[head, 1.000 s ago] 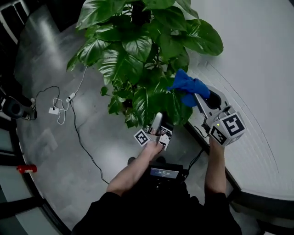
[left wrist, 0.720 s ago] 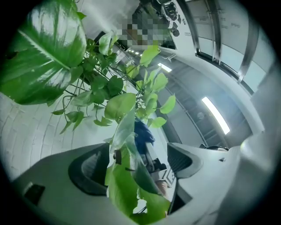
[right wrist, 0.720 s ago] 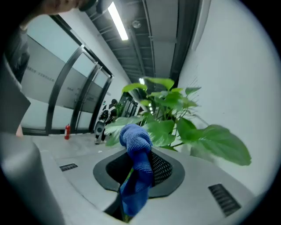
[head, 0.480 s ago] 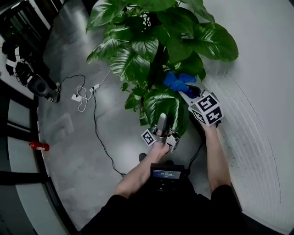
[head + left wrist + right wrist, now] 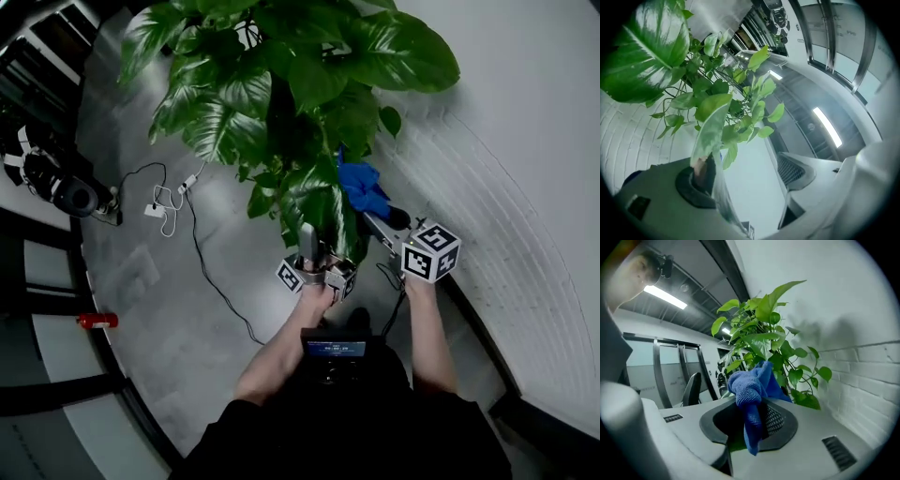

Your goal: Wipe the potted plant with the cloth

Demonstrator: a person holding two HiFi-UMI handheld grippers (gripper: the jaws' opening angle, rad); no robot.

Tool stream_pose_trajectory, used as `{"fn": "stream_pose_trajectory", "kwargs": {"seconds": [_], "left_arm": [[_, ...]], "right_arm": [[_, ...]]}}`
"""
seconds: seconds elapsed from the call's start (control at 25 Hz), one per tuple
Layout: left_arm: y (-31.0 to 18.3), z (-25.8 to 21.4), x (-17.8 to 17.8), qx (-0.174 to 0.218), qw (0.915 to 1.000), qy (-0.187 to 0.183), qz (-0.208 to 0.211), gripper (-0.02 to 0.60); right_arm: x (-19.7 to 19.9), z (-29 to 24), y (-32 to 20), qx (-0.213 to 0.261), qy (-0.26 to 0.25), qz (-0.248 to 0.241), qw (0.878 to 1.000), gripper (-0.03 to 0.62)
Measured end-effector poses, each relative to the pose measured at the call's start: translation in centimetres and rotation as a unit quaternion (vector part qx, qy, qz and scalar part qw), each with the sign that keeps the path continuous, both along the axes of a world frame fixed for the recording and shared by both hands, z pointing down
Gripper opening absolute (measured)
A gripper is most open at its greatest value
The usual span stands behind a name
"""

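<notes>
The potted plant (image 5: pixel 281 84) stands on the floor (image 5: pixel 169 309) against a pale wall (image 5: pixel 525 141), at 12 o'clock from the person; its pot is hidden under the foliage. The blue cloth (image 5: pixel 750 385) is clenched in the jaws of the right gripper (image 5: pixel 754 418), bunched above the pads with 1 tail hanging down. In the head view it lies against the foliage at 1 o'clock from the left gripper (image 5: pixel 744 171). The left jaws are released and stand apart; 1 long leaf (image 5: pixel 708 126) lies against 1 pad, propped rather than pinched.

The step in hand is judged to be the wiping of a lower leaf that is backed by the left gripper. It would be done well if the leaf were supported flat on the left pad while the cloth is drawn from stalk to tip, along the veins, under light pressure, so that the stalk is neither bent nor torn. The bunched part of the cloth should be presented, not the hard jaw tips. The cable (image 5: pixel 202 272) on the floor at 9 o'clock is well apart and is judged no hindrance.
</notes>
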State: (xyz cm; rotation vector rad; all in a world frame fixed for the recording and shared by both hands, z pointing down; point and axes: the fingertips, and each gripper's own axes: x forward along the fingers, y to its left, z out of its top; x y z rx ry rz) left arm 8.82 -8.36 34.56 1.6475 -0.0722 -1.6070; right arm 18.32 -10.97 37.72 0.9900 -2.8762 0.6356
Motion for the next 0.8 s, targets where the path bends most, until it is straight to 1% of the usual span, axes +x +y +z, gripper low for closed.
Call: {"fn": "stream_pose_trajectory", "kwargs": {"seconds": [0.08, 0.2, 0.28, 0.36, 0.48, 0.56, 0.64, 0.72, 0.8], "left_arm": [[0.0, 0.2, -0.2, -0.003, 1.0000, -0.003, -0.005, 0.402], [-0.1, 0.8, -0.3, -0.007, 0.9999, -0.011, -0.011, 0.402], [-0.2, 1.2, -0.4, -0.011, 0.9997, -0.020, -0.013, 0.402], [-0.2, 1.6, -0.3, -0.014, 0.9994, -0.028, -0.015, 0.402], [0.1, 1.8, 0.1, -0.014, 0.9990, -0.040, -0.012, 0.402], [0.2, 1.8, 0.6, -0.012, 0.9987, -0.050, -0.007, 0.402], [0.4, 1.8, 1.2, -0.009, 0.9983, -0.057, -0.002, 0.402], [0.8, 1.6, 1.6, -0.006, 0.9982, -0.060, 0.002, 0.402], [1.2, 1.3, 1.9, -0.001, 0.9981, -0.061, 0.004, 0.402]], "right_arm": [[0.2, 1.6, 1.6, -0.015, -0.002, -0.007, 1.000, 0.094], [1.1, 3.6, 4.0, -0.032, 0.009, -0.014, 0.999, 0.094], [2.4, 4.3, 5.1, -0.035, 0.016, -0.007, 0.999, 0.094], [4.5, 4.1, 5.7, -0.034, 0.017, 0.014, 0.999, 0.094], [8.5, 2.5, 5.8, -0.023, 0.013, 0.064, 0.998, 0.094], [11.0, 0.7, 5.4, -0.006, 0.006, 0.102, 0.995, 0.094], [12.9, -2.1, 4.9, 0.024, 0.001, 0.135, 0.991, 0.094], [13.5, -5.6, 4.4, 0.073, 0.004, 0.154, 0.985, 0.094], [12.7, -9.5, 3.9, 0.133, 0.010, 0.150, 0.980, 0.094]]}}
